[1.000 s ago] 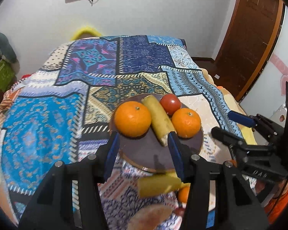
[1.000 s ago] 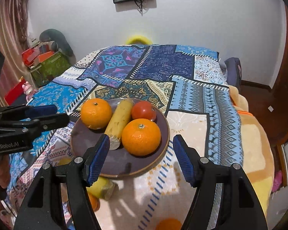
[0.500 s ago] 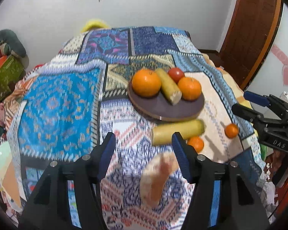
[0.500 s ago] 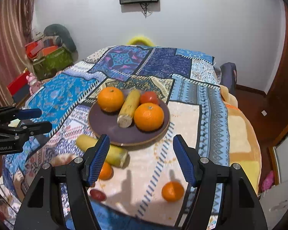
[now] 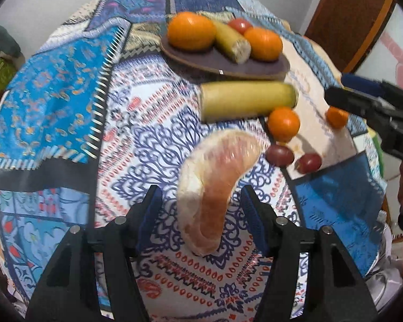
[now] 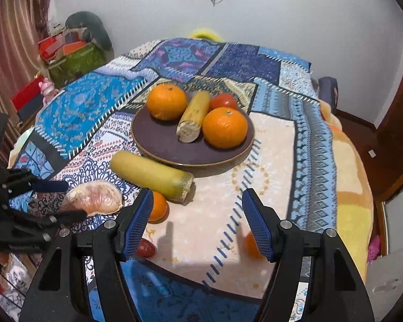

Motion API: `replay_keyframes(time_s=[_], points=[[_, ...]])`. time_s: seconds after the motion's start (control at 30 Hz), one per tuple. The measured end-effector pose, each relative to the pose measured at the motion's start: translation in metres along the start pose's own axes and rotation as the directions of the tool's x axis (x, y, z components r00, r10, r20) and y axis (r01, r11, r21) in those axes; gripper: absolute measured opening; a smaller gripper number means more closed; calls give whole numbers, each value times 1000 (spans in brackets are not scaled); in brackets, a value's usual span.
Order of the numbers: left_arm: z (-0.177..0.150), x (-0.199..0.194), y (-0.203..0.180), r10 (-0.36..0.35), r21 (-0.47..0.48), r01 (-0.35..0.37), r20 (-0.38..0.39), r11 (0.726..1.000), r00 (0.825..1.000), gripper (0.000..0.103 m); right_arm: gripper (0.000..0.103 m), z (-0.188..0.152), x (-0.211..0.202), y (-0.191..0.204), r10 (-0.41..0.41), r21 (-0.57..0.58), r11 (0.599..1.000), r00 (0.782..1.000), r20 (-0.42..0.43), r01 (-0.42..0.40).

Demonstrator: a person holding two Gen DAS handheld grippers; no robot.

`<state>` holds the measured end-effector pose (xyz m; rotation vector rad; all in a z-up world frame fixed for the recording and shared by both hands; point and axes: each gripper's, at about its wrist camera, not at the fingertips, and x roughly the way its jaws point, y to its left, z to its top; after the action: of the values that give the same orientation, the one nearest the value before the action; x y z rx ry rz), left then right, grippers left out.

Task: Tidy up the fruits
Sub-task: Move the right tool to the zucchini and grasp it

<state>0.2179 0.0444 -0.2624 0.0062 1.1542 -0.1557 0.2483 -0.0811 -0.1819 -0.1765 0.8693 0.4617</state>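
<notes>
A: Pomelo?
B: Pale pink curved pomelo wedge (image 5: 217, 187) lies on the patchwork blanket (image 5: 53, 102), between the wide-open left gripper (image 5: 201, 206) jaws, untouched, near side of the dark round plate (image 6: 158, 136).
A: Rest?
B: Long yellow fruit (image 6: 150, 173) just beside that plate; small orange (image 5: 283, 124) next to it. Right gripper (image 6: 197, 214) wide, empty.

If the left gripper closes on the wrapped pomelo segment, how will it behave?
The pomelo segment looks soft and film-wrapped, so it would probably squash and may slip. Its curved, flat-lying shape suggests it will not roll. The left gripper is open around it, so a gentle squeeze seems wise.
</notes>
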Motion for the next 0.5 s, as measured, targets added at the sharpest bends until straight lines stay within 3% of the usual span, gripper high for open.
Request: replay_keyframes(time_s=[0.23,0.5], points=[[4,6,1,14,1,-14,51,1000,999,62,65,5,23,10,8,-39,999,999,-37,-10],[11,6,24,50,-73,-44,80,996,996,52,65,11,43,9,22,-42,999,998,-62,-25]])
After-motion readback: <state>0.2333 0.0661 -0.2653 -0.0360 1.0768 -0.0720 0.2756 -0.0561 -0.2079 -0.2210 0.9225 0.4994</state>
